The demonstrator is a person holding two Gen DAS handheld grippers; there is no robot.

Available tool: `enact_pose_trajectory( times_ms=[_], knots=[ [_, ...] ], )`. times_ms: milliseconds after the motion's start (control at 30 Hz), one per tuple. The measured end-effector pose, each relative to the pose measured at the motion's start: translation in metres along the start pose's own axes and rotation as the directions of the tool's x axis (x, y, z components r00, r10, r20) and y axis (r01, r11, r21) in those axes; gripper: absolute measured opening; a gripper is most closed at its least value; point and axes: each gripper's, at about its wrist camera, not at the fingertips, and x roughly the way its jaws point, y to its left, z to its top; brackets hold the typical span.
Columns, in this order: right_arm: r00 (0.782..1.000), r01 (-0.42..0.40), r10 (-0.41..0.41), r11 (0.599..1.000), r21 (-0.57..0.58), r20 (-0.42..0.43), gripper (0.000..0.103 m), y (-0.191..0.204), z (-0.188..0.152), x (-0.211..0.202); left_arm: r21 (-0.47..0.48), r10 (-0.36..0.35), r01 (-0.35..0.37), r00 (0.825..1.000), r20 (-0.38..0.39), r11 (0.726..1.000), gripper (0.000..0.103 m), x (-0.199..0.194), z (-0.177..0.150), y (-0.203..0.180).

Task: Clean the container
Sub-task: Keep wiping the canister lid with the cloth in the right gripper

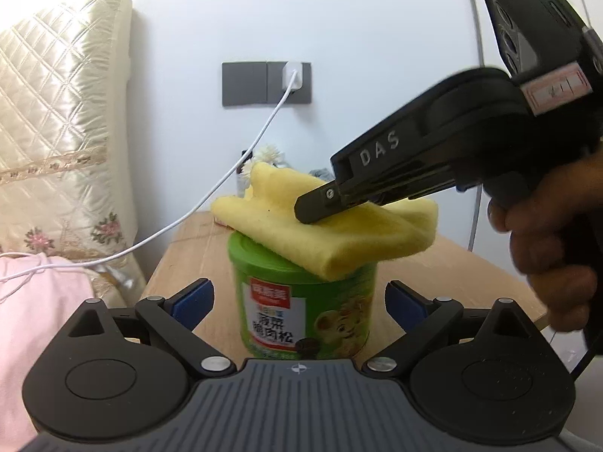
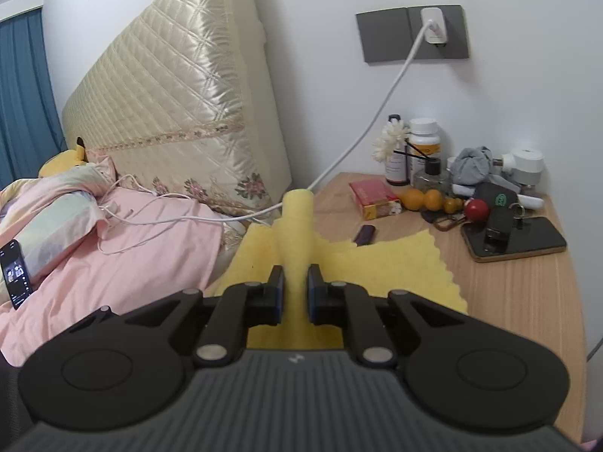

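Note:
A green round container [image 1: 301, 309] with a printed label stands on the wooden bedside table [image 1: 196, 248]. My left gripper [image 1: 299, 301] is open, its blue-padded fingers apart on either side of the container without touching it. A folded yellow cloth [image 1: 331, 233] lies on the container's lid. My right gripper [image 1: 316, 207] comes in from the right, shut on the yellow cloth, pressing it onto the lid. In the right wrist view the right gripper [image 2: 296, 286] pinches a ridge of the cloth [image 2: 297, 226]; the container is hidden beneath.
A bed with pink bedding [image 2: 124, 248] and a quilted headboard [image 2: 169, 86] is to the left. A white charging cable [image 1: 211, 196] runs from the wall socket [image 1: 292, 77]. Bottles [image 2: 424, 147], a red box [image 2: 373, 197], oranges [image 2: 422, 199], a lighter [image 2: 363, 234] and a phone [image 2: 516, 239] crowd the table's back.

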Motion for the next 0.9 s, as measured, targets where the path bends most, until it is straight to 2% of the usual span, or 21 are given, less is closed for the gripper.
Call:
enact_pose_trajectory(
  times_ms=[100,200,400,500,600,900],
  knots=[
    [0.999,0.032,-0.032,0.999,-0.001,0.006,0.013,-0.005,0.000,-0.002,0.005,0.009,-0.009,1.000,0.000,1.000,0.099,0.001,0.000,-0.006],
    [1.000,0.023,-0.023,0.999,0.027,-0.001,0.013,-0.012,0.000,0.002,-0.008,-0.016,0.016,1.000,0.001,1.000,0.099,0.007,-0.003,-0.005],
    [0.999,0.012,-0.014,0.999,-0.052,-0.032,0.013,0.006,0.008,0.019,-0.035,-0.056,0.056,0.998,-0.006,0.998,0.099,0.016,-0.008,0.000],
    [0.999,-0.018,0.014,0.997,-0.074,-0.047,0.013,0.019,0.007,0.022,-0.014,-0.055,0.055,0.998,0.006,0.998,0.097,0.019,-0.013,-0.003],
    [0.998,-0.029,0.025,0.997,-0.076,-0.051,0.013,0.028,0.003,0.019,0.001,-0.049,0.049,0.999,0.007,0.999,0.096,0.021,-0.016,-0.005],
    [0.998,0.004,-0.006,0.999,-0.046,-0.055,0.013,0.016,-0.003,-0.004,-0.003,-0.050,0.050,0.999,0.007,0.999,0.096,0.020,-0.018,-0.005]
  ],
)
